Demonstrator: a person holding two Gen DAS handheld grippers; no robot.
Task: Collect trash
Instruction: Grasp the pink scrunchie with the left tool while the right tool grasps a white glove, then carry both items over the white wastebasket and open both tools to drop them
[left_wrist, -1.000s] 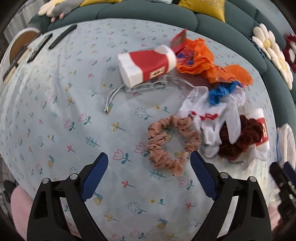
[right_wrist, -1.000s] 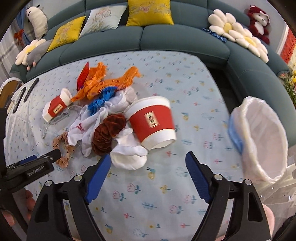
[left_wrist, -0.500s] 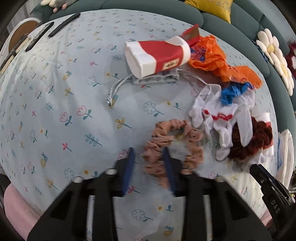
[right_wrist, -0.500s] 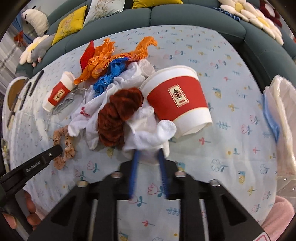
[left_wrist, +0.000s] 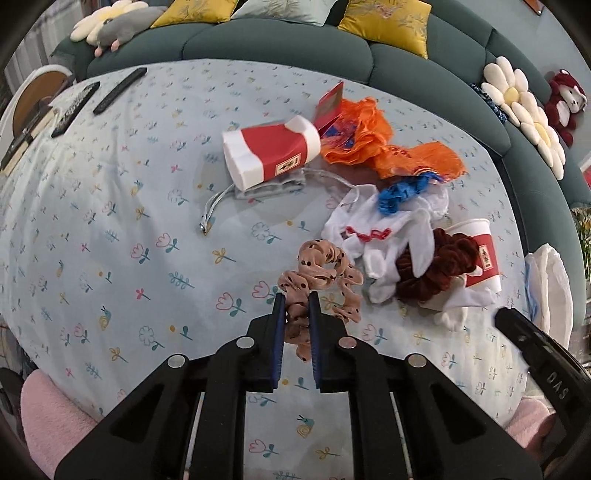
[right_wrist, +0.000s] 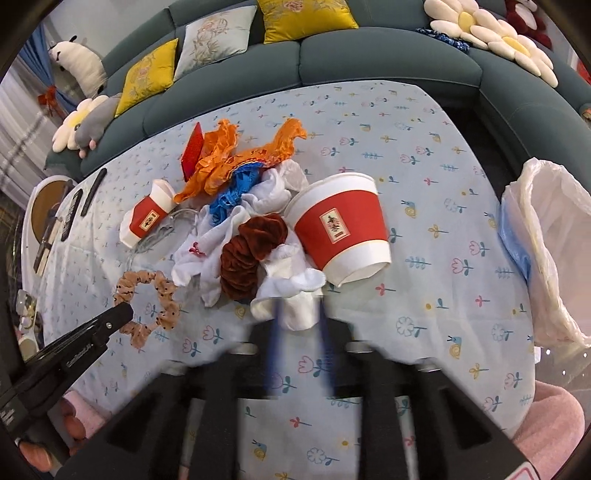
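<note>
Matt paper cup (right_wrist: 341, 225), velvety scrunchie (right_wrist: 253, 254), printed cloth tablecloth (left_wrist: 110, 229)

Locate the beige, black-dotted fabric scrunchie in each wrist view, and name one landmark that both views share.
Left wrist view: beige dotted scrunchie at lower centre, its near loop pinched between the left gripper's blue pads.
Right wrist view: the same scrunchie at lower left, beside the left gripper's black tip.
Shared landmark: the dark red velvet scrunchie on the white cloth, to the right of it in both.
</note>
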